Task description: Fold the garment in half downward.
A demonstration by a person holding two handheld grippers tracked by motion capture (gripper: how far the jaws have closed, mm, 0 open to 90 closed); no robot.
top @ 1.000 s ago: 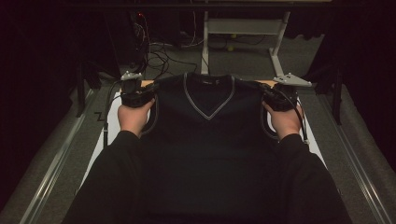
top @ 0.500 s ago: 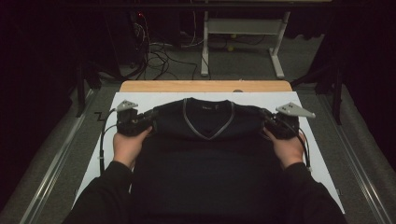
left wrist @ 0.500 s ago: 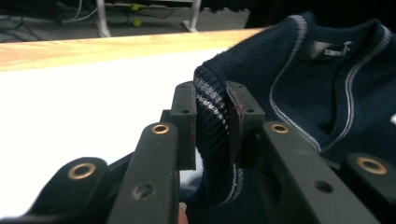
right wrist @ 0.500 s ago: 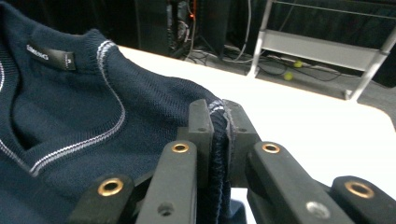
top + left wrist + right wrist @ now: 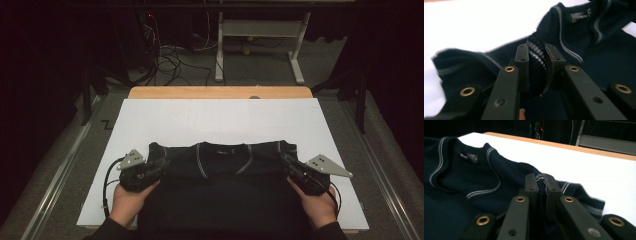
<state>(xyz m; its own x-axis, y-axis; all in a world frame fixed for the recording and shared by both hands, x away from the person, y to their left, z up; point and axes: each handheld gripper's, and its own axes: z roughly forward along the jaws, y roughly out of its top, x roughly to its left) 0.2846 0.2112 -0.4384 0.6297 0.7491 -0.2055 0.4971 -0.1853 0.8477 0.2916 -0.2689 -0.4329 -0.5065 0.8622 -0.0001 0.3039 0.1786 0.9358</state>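
A dark navy V-neck sweater (image 5: 225, 185) with pale stripes at its collar lies on the white table top (image 5: 220, 120), close to the near edge. My left gripper (image 5: 159, 165) is shut on a bunched fold of the sweater (image 5: 537, 60) at its left shoulder. At the right shoulder my right gripper (image 5: 289, 165) is shut on another fold of the sweater (image 5: 541, 182). In both gripper views the knit is pinched between the pads. The collar label (image 5: 469, 157) faces up. The person's hands hold both grippers low over the table.
The white top ends in a wooden strip (image 5: 220, 92) at the far edge. Beyond it stand a grey table frame (image 5: 260, 40) and a tangle of cables (image 5: 170, 55) on the floor. Metal rails (image 5: 60, 175) run along both sides of the table.
Both grippers have carried the sweater's shoulders toward the near edge and down onto the table. The white top beyond the sweater is now uncovered.
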